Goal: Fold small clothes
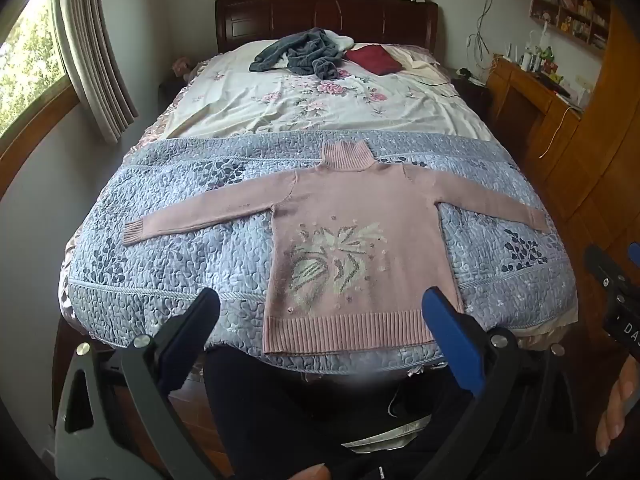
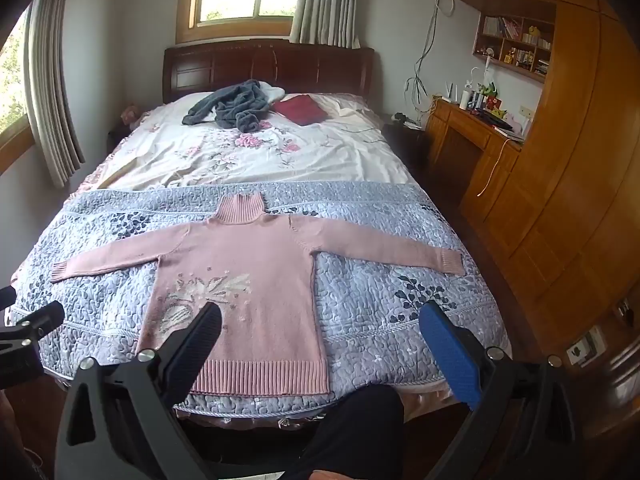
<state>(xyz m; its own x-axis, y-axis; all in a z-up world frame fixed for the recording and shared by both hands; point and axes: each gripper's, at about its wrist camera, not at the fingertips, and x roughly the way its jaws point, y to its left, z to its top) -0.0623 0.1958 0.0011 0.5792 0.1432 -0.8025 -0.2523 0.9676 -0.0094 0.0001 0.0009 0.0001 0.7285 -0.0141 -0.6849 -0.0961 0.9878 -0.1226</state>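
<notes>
A pink turtleneck sweater (image 1: pixel 352 216) (image 2: pixel 248 256) with a pale flower pattern lies flat and face up on the blue quilted cover (image 1: pixel 168 248) (image 2: pixel 380 280), both sleeves spread wide, hem toward the bed's near edge. My left gripper (image 1: pixel 322 300) is open, held back from the bed just short of the hem, with nothing between its fingers. My right gripper (image 2: pixel 320 314) is open too, off the near edge, over the hem's right part. The right gripper's body (image 1: pixel 616 288) shows at the right edge of the left wrist view.
A grey garment (image 1: pixel 304 54) (image 2: pixel 232 106) and a dark red folded item (image 1: pixel 374 58) (image 2: pixel 300 109) lie near the wooden headboard (image 2: pixel 268 66) on the floral sheet. A wooden desk and cabinets (image 2: pixel 520 168) stand to the right. The person's dark trouser legs (image 1: pixel 280 408) are below the bed edge.
</notes>
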